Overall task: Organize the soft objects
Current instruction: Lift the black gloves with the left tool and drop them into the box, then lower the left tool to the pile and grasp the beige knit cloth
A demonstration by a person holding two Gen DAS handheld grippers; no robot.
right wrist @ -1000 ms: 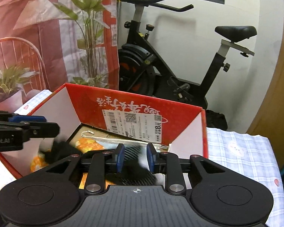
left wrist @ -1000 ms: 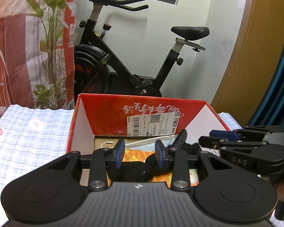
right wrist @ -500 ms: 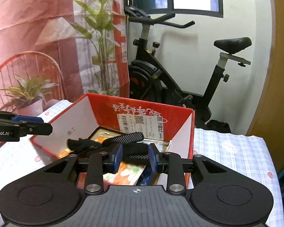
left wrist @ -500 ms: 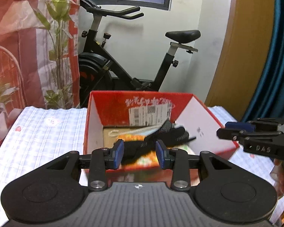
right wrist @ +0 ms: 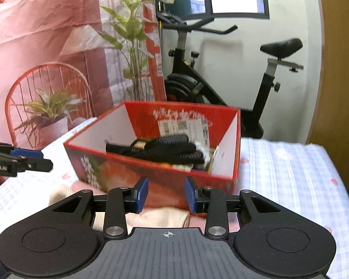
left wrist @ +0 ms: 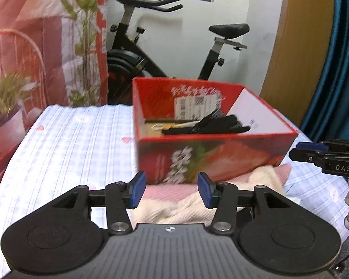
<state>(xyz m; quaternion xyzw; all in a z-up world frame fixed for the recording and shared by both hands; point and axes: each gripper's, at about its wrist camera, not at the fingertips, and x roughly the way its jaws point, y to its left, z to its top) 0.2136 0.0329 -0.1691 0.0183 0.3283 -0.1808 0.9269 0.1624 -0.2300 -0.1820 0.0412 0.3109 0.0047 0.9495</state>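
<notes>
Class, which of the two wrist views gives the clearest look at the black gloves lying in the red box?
The right wrist view: it looks down over the red box's low near wall, so the black gloves show as a broad pile. In the left wrist view the near wall hides their lower part, leaving a thin dark strip above the rim.

The box at centre frame is red with white inner walls; black gloves inside; cream-and-pink knit below; blue-checked cloth underneath.

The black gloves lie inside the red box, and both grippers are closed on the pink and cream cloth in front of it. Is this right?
Not quite. Both wrist views show the left gripper and right gripper open, holding nothing. The black gloves do lie inside the red box, with the pink and cream cloth in front.
</notes>
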